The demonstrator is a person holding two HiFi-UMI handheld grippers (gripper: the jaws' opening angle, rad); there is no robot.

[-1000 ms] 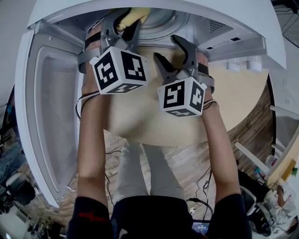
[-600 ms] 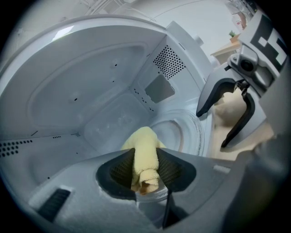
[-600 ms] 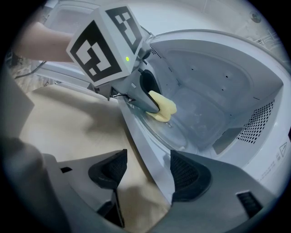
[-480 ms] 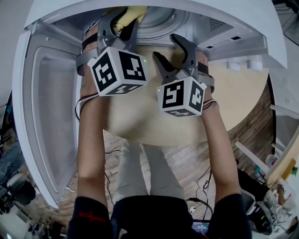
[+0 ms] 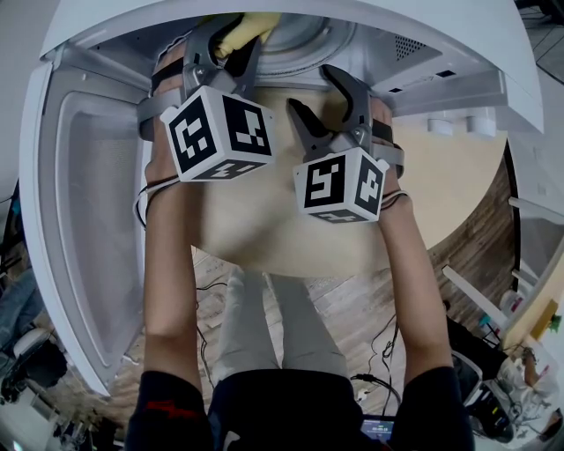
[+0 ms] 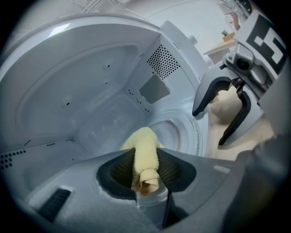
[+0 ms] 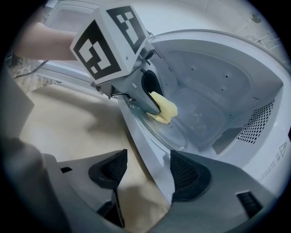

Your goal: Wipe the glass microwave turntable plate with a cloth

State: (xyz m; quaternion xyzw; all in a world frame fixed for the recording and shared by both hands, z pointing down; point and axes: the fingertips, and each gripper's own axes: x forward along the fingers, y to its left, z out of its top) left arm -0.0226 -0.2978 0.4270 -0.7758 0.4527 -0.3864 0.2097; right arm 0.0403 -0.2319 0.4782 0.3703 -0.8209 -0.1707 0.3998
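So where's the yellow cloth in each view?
Head view: cloth at top centre, in the left gripper.
Left gripper view: cloth low centre, between the jaws.
Right gripper view: cloth mid-frame, on the plate.
Shared landmark: the plate under it.

White microwave (image 5: 480, 62) on a pale round table (image 5: 449, 176), door (image 5: 88, 203) swung wide — cables (image 5: 386, 345) across the plank floor (image 5: 352, 304) below.

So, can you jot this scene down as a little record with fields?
left gripper: shut on the yellow cloth, reaching inside the microwave
yellow cloth: its tip appears to touch the glass turntable plate
right gripper: open, empty, at the microwave's front edge
microwave door: swung open
beige table: under the microwave
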